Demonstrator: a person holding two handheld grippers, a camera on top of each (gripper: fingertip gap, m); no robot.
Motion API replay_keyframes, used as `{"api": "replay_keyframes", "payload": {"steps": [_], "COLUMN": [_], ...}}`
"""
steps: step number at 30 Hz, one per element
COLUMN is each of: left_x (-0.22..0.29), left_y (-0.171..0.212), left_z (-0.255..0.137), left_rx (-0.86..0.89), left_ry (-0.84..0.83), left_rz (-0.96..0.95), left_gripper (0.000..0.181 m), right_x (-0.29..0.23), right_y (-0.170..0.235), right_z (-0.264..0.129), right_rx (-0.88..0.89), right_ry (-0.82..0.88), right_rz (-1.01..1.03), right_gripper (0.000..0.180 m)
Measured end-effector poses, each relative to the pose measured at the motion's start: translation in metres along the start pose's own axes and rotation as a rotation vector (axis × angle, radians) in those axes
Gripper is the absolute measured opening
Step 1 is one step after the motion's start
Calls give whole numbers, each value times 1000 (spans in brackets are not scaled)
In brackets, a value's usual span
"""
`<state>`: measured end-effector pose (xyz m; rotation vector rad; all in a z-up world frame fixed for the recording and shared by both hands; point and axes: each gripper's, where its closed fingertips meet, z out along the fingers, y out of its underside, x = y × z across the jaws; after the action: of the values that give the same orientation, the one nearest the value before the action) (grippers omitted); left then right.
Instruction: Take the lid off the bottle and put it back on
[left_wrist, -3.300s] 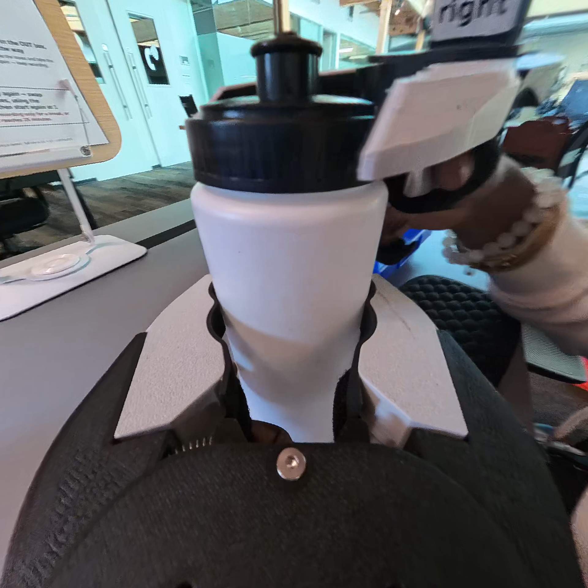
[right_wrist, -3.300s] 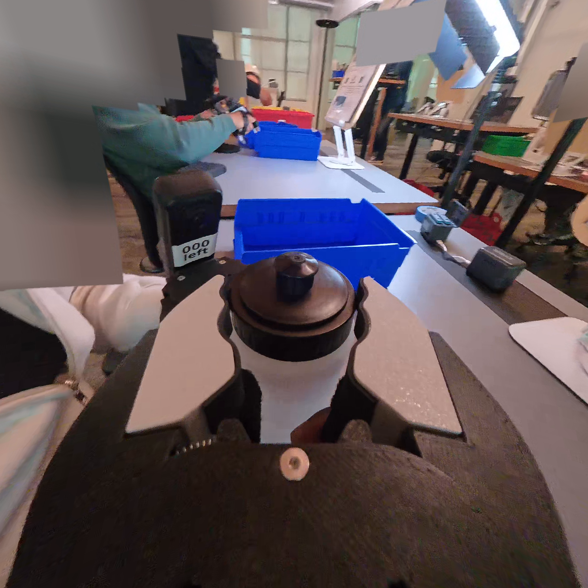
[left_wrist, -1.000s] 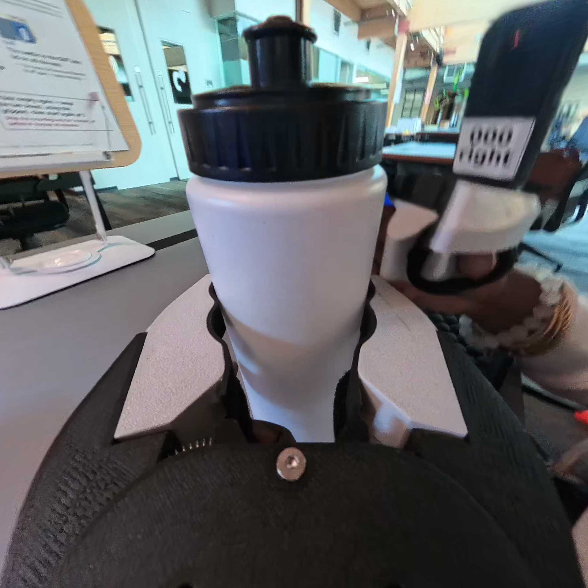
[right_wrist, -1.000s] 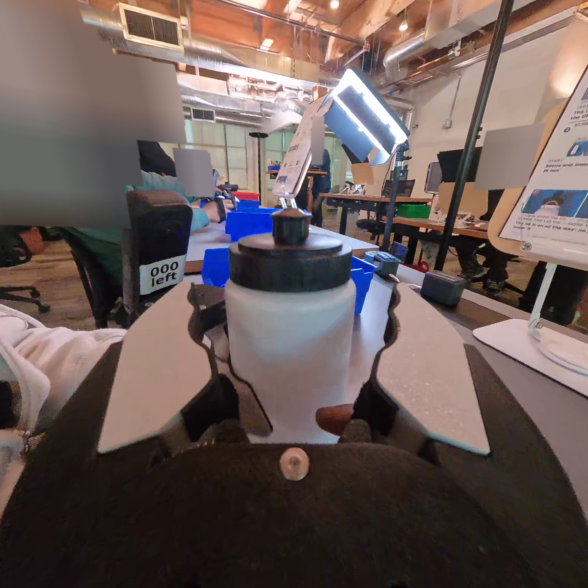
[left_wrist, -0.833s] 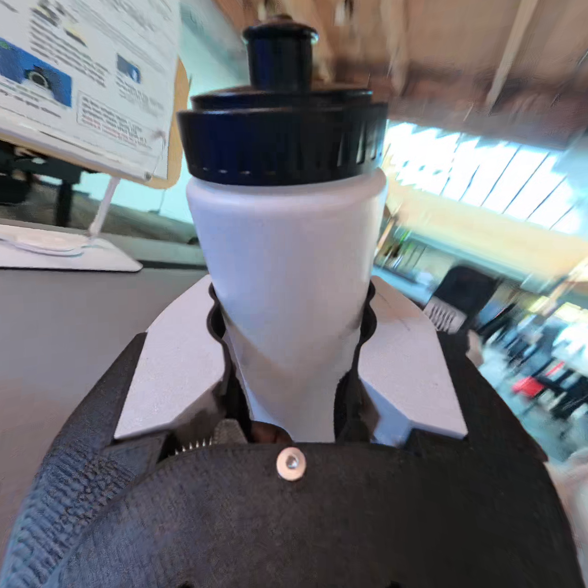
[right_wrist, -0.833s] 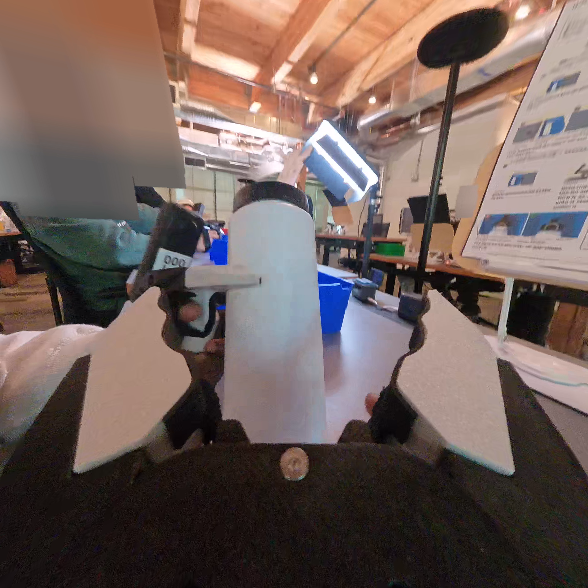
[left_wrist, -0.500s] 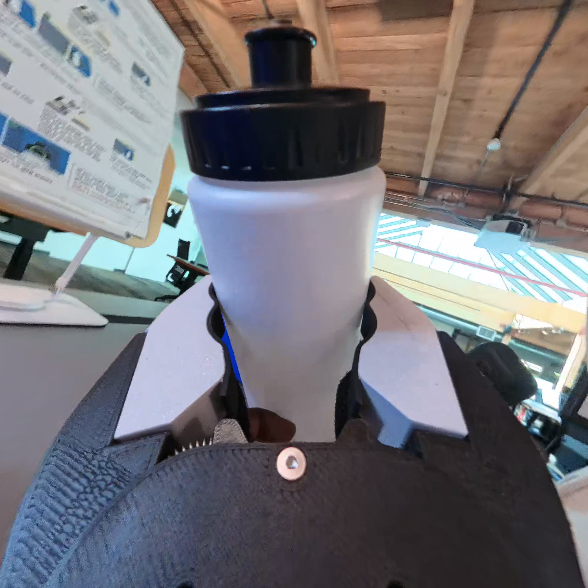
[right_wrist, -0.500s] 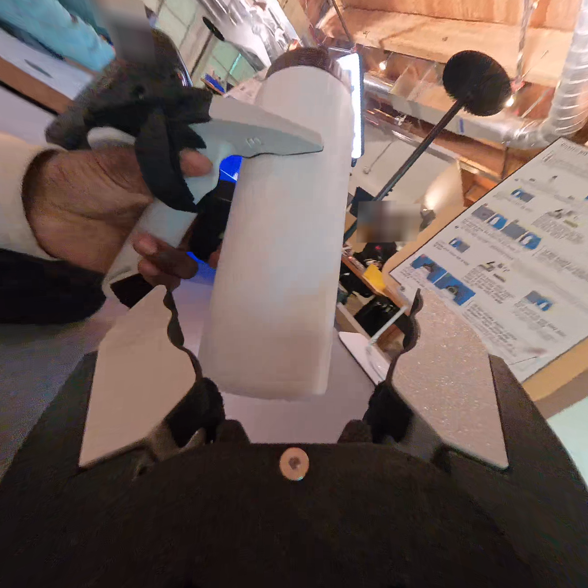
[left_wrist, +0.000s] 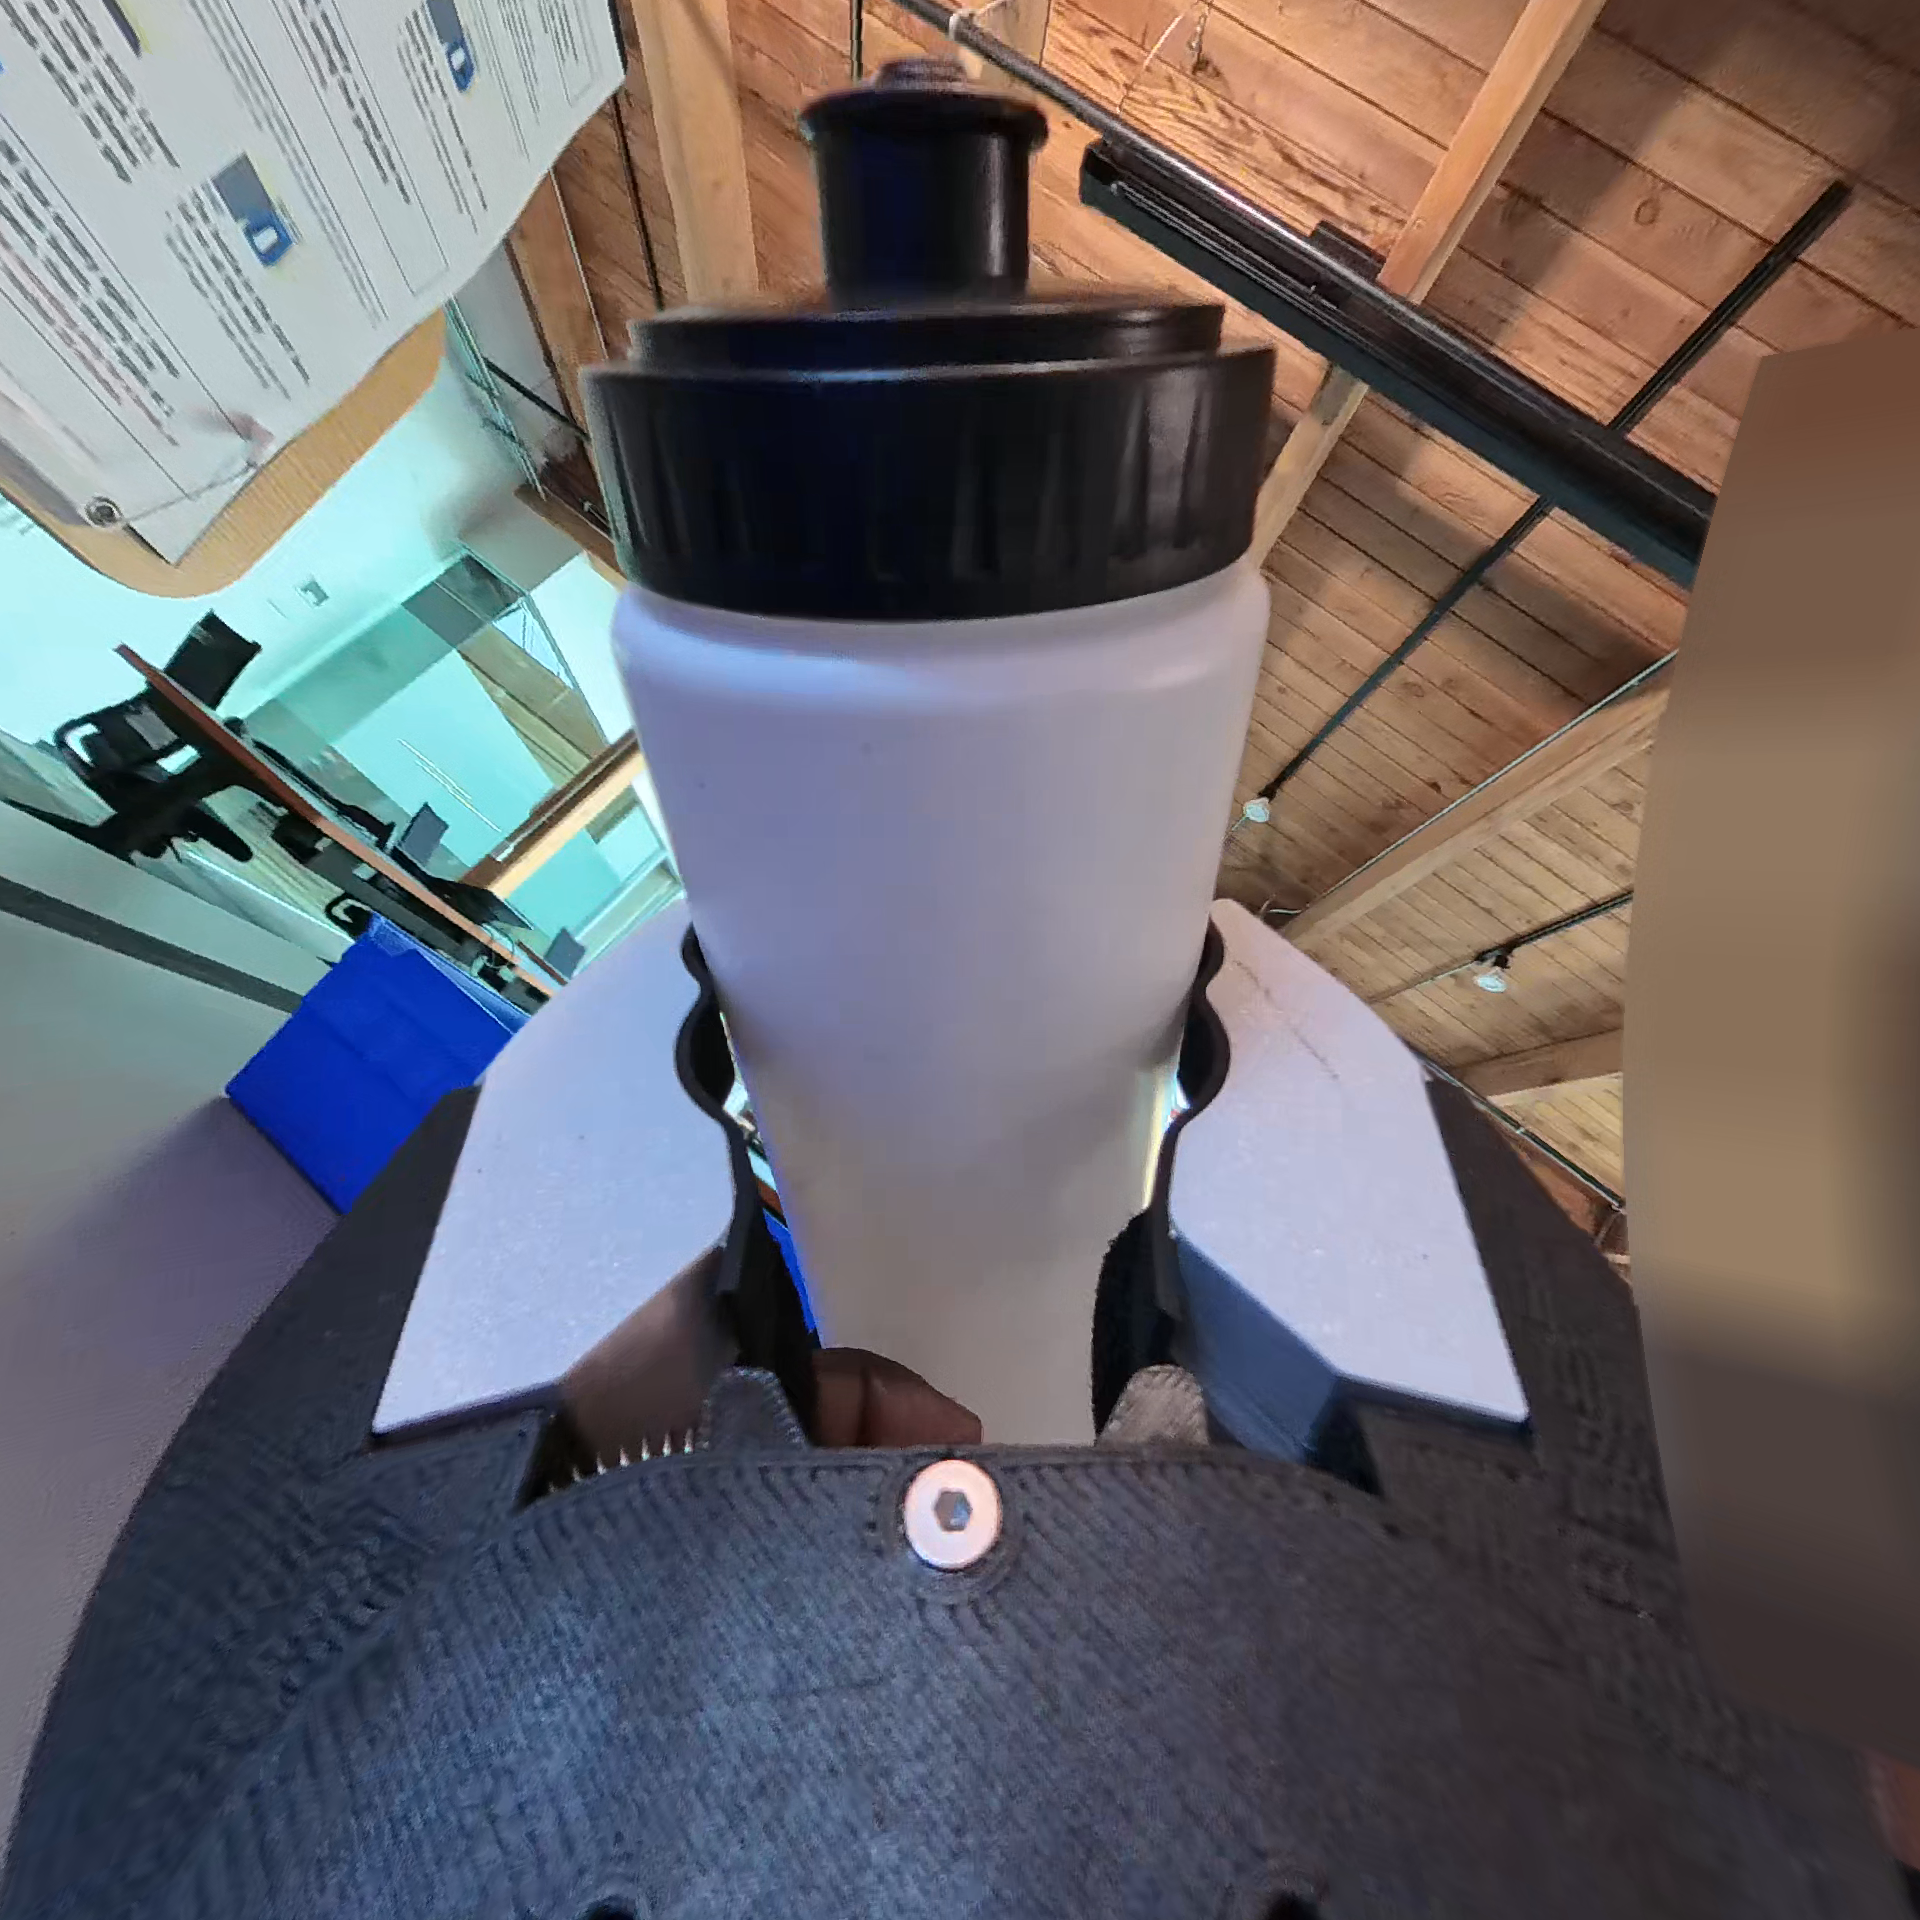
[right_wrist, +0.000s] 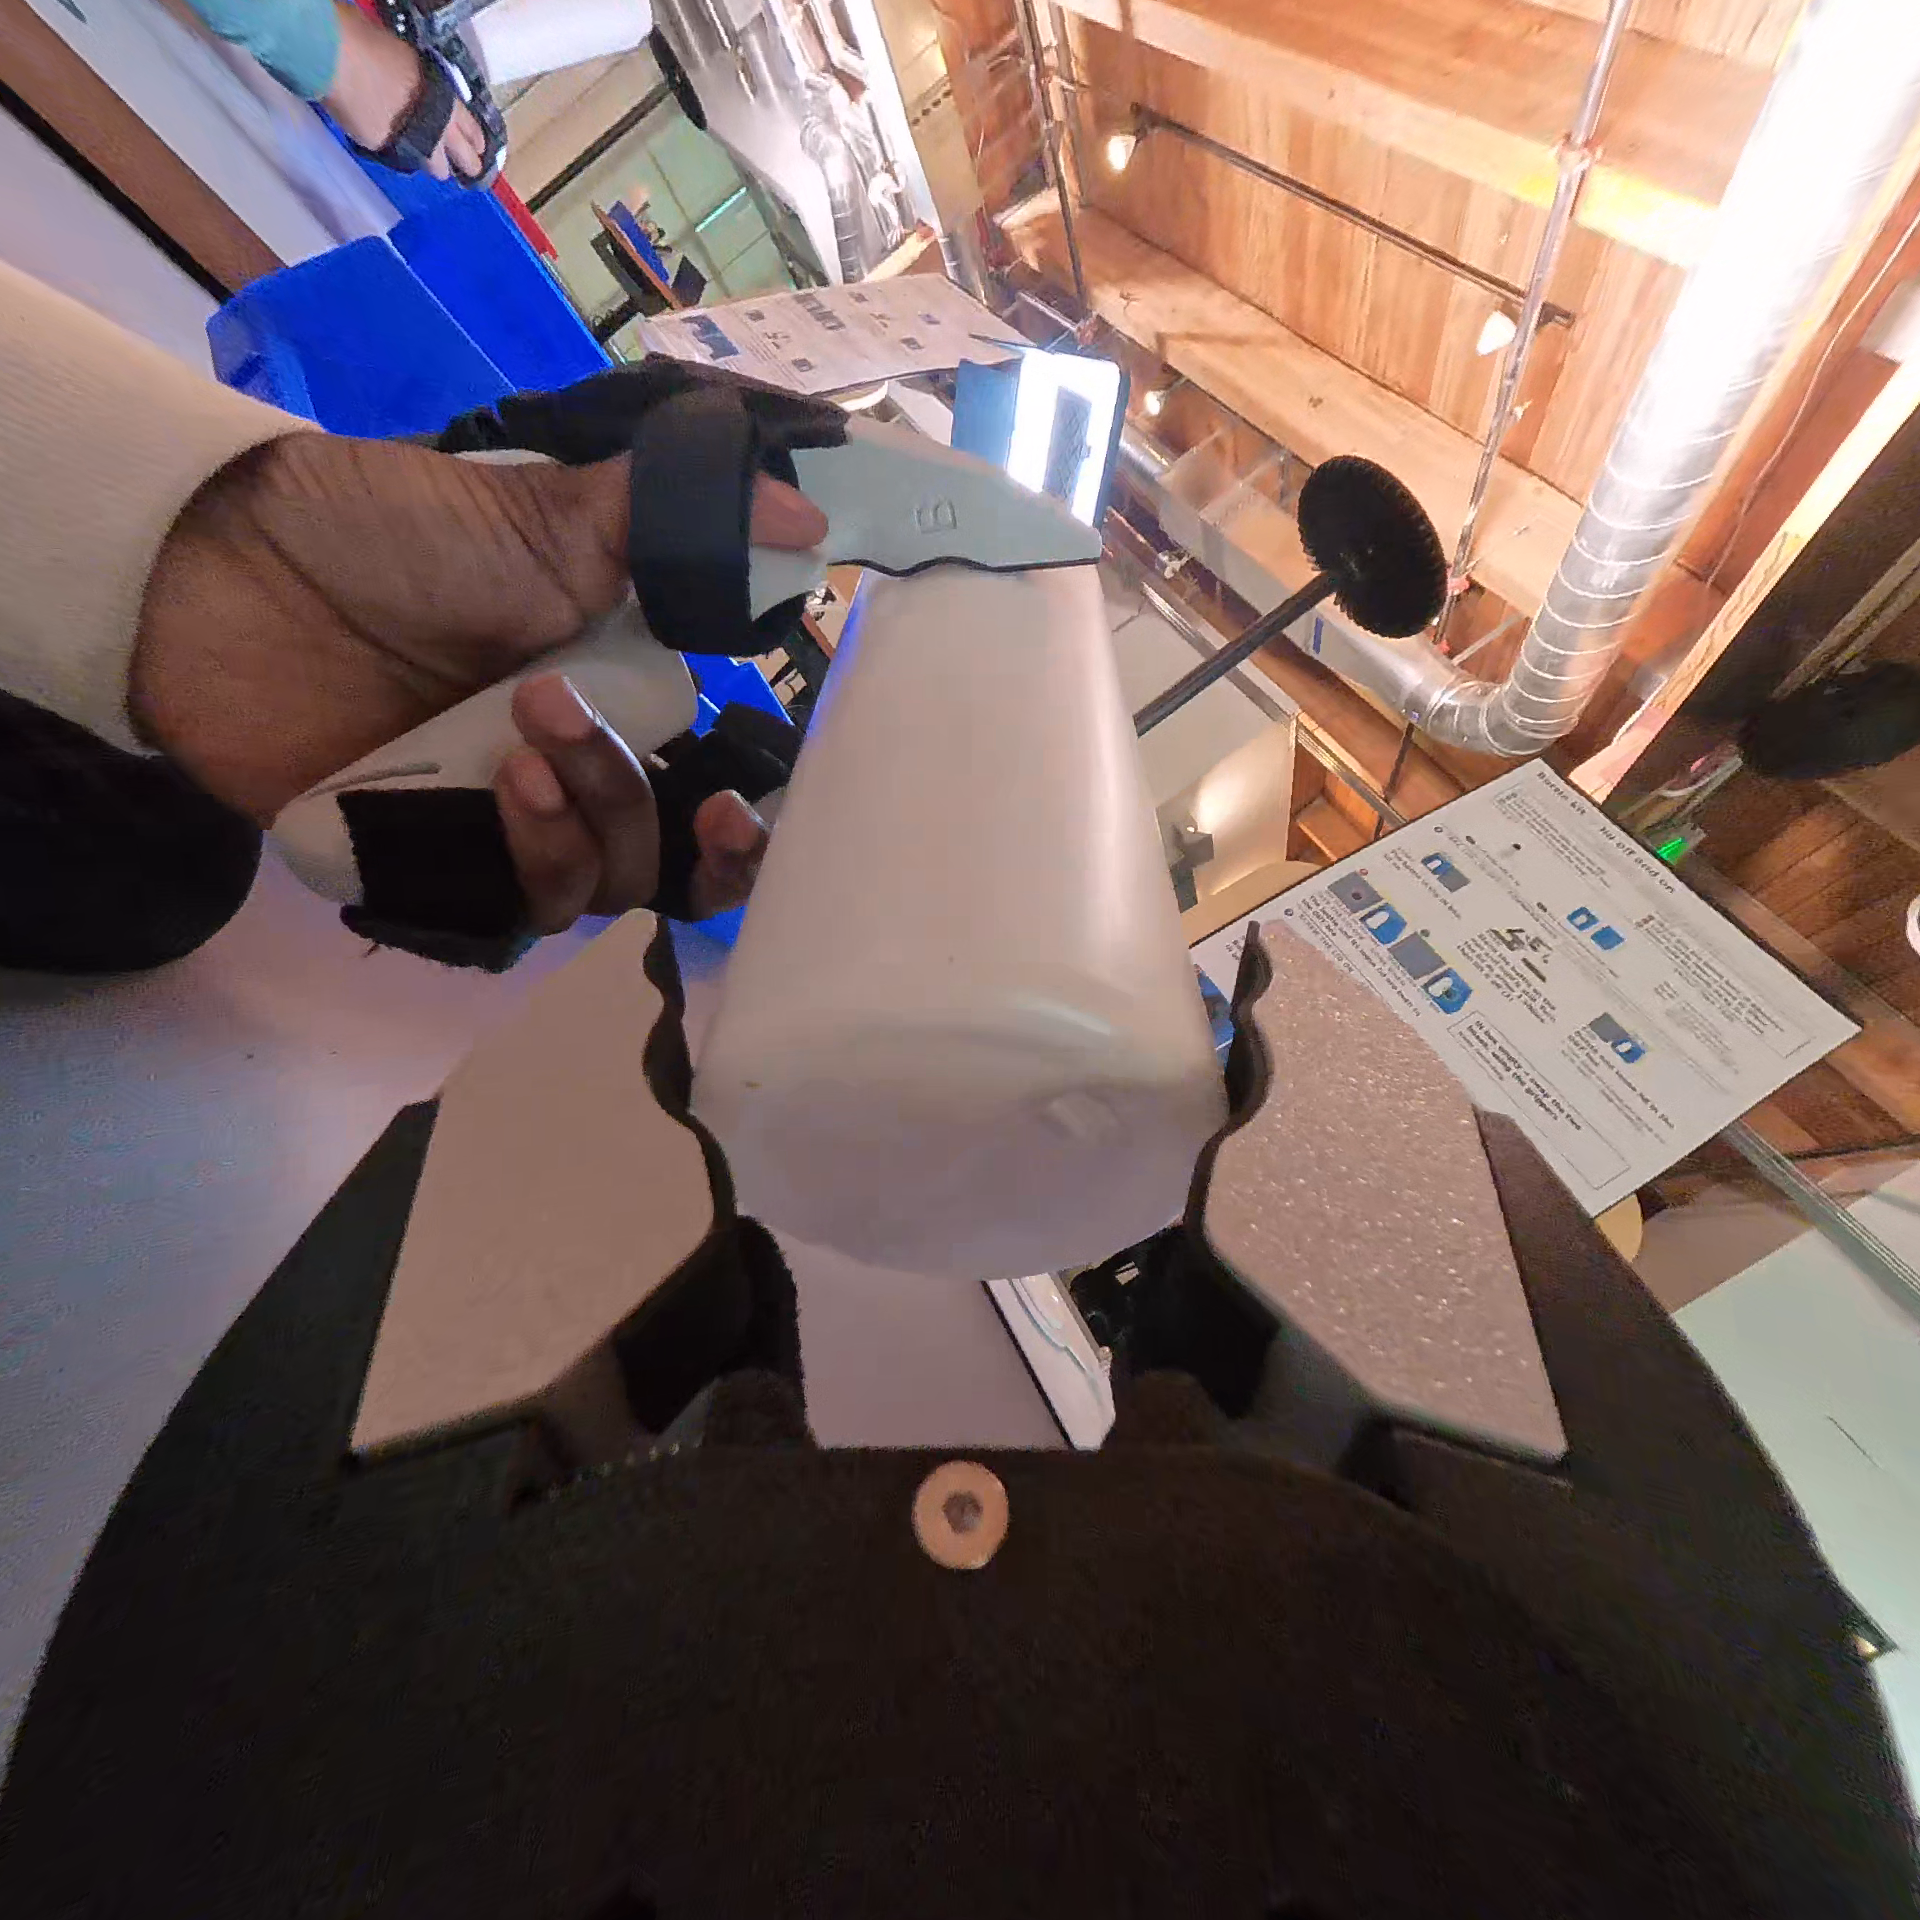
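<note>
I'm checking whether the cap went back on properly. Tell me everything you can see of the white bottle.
The white bottle is smooth, matte, plastic-looking, and narrows at a waist where the left gripper clamps it. Its ribbed black lid with a pull spout sits level on the neck, no gap showing. It is lifted off the table and tilted. Its flat base lies between the right gripper's spread jaws; contact there is unclear.

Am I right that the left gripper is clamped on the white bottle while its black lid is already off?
Not quite. The left gripper is clamped on the white bottle, but the black lid is on the bottle's top, not off. The left wrist view shows it plainly.
</note>
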<state>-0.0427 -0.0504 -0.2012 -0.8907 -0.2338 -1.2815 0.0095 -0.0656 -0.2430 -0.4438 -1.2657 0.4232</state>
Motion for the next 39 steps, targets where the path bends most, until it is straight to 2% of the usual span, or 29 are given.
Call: {"api": "replay_keyframes", "payload": {"steps": [6, 8, 11, 14, 17, 22, 27, 33, 39], "left_x": [15, 19, 24, 28, 31, 29, 31, 31, 31], "left_y": [2, -2, -12, -10, 0, 2, 7, 17, 27], "left_z": [4, 4, 2, 2, 5, 6, 7, 10, 11], "left_rx": [-6, 30, 99, 89, 43, 39, 16, -33, -80], "left_ry": [81, 88, 85, 70, 60, 50, 52, 53, 48], "left_rz": [22, 55, 154, 285, 408, 418, 472, 517, 592], "left_gripper": [87, 104, 115, 118, 118, 117, 114, 112, 111], "right_x": [4, 9, 21, 46, 85, 146, 160, 149, 140], "right_y": [-11, -14, -16, -13, -1, 51, 120, 185, 208], "right_z": [-5, -7, -11, -20, -40, -87, -119, -140, -146], "right_rx": [-8, -10, -32, -89, -184, -434, -545, -703, -873], "right_ry": [41, 77, 133, 206, 307, 409, 402, 392, 386], "right_rz": [-72, -150, -236, -294, -303, -269, -1, 341, 401], "right_gripper": [100, 100, 100, 99, 99, 99, 99, 99, 99]}}
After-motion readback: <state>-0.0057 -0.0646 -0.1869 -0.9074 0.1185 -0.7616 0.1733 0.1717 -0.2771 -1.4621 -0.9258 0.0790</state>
